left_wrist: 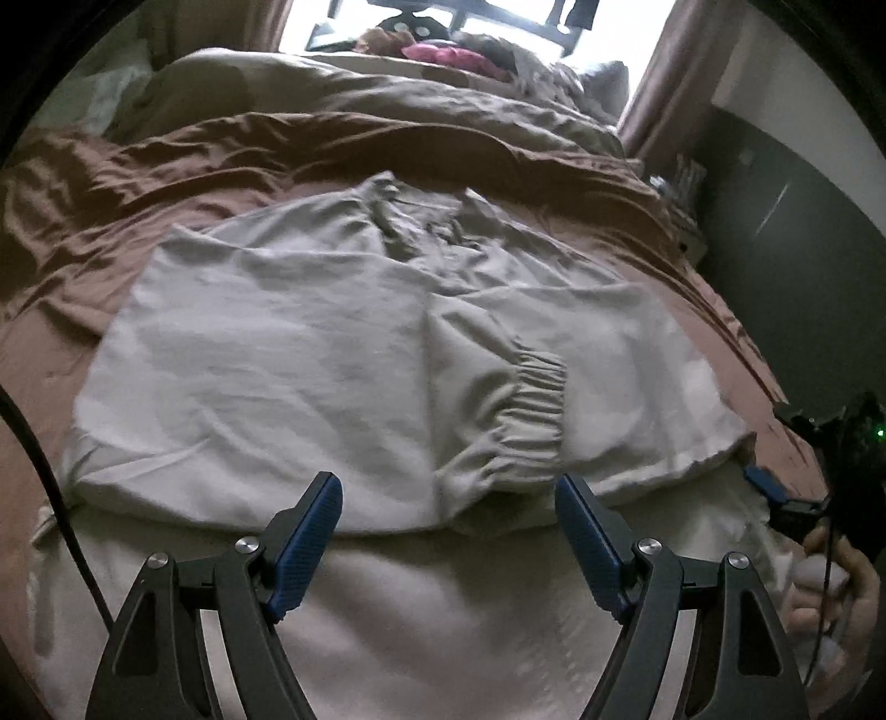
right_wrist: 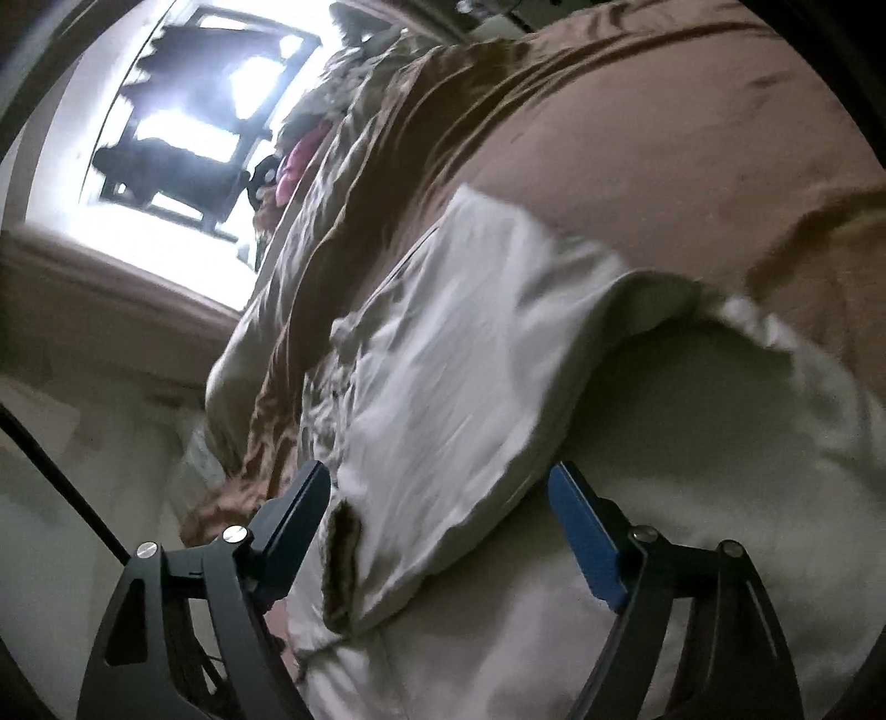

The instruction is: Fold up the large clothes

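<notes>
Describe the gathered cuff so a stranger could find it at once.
On the brown bed lies a pale folded garment. Its cuff sits near the front edge, right of centre: the only ribbed, puckered band on otherwise smooth cloth.

A: Where does the garment (left_wrist: 343,354) lie?
B: Spread on the bed (left_wrist: 83,232), its upper layer folded toward the near edge, the gathered cuff (left_wrist: 531,410) on top, right of the middle.

A: And behind it?
B: The rumpled duvet (left_wrist: 343,105) runs across the bed, with a heap of things (left_wrist: 443,52) beyond it under the window (left_wrist: 487,16).

A: The 2 grippers?
B: The left gripper (left_wrist: 448,518) hangs over the garment's near fold, jaws apart; the right gripper (right_wrist: 437,507) is off to its right, jaws apart over the garment's edge
</notes>
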{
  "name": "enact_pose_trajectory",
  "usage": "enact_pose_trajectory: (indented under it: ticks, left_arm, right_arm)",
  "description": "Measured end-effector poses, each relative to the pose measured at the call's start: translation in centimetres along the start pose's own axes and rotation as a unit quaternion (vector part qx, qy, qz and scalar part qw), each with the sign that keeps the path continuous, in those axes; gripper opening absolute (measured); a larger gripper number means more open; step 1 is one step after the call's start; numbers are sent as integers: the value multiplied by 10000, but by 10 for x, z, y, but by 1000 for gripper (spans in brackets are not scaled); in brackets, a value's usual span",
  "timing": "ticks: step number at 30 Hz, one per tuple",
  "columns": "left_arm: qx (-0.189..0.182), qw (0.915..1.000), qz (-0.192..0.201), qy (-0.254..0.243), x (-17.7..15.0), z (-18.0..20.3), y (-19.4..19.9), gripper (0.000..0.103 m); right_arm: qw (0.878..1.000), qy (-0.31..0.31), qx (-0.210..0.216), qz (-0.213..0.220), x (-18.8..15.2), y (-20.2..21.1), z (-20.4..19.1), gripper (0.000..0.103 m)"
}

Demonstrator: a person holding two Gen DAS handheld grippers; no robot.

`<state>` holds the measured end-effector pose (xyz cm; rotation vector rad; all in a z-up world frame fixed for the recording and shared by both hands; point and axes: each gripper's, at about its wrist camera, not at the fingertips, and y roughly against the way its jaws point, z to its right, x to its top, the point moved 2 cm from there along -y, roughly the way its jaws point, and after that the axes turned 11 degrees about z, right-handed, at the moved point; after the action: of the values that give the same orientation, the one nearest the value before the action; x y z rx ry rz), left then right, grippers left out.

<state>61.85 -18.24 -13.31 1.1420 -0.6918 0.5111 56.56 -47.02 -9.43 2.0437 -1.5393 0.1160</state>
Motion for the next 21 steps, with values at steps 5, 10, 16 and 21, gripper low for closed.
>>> enact_pose_trajectory:
  ticks: [5,10,16,21]
  left_arm:
    - [36,9993,-170,-330,2,31,-29,80]
    - [348,9953,-300,-857,2,53,-61,80]
    - [801,9866,-593,-1292,-3,53,-91,77]
    - [1018,9838,-566,-1365,-1,38,-89,52]
  right_arm:
    - [9979,-645,38,40,-19,-21,31,74]
    - [9929,-1179,81,136,-15,-20,65,73]
    - [9857,-1657,274,135,-20,-25,85,71]
    - [9831,-1778,393,206,-24,-32,98,60]
